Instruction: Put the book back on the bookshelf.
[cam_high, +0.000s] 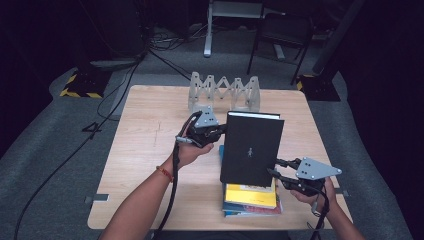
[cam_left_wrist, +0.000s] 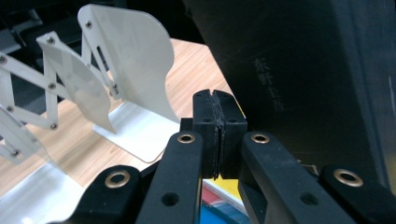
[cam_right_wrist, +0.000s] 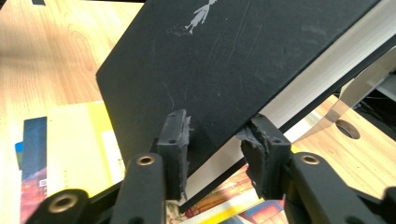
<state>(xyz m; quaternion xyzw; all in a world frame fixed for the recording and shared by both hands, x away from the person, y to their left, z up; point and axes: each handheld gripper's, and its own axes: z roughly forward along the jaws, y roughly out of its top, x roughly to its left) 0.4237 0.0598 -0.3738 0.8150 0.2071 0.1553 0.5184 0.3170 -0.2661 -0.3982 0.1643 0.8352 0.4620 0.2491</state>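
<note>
Black hardcover book (cam_high: 251, 149) tilted up mid-frame: left gripper (cam_high: 216, 131) jaws together at its edge, right gripper (cam_high: 278, 172) jaws straddling its corner, not yet pressing, to steady it.

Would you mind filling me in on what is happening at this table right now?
A person is lifting a black book off a stack of books with two handheld grippers. The left gripper is clamped shut on the book's upper left edge. The right gripper straddles its lower right corner, fingers close around the cover and page block, though a firm grip cannot be told. The book is tilted up above the stack. A white folding book rack stands at the table's far edge.
</note>
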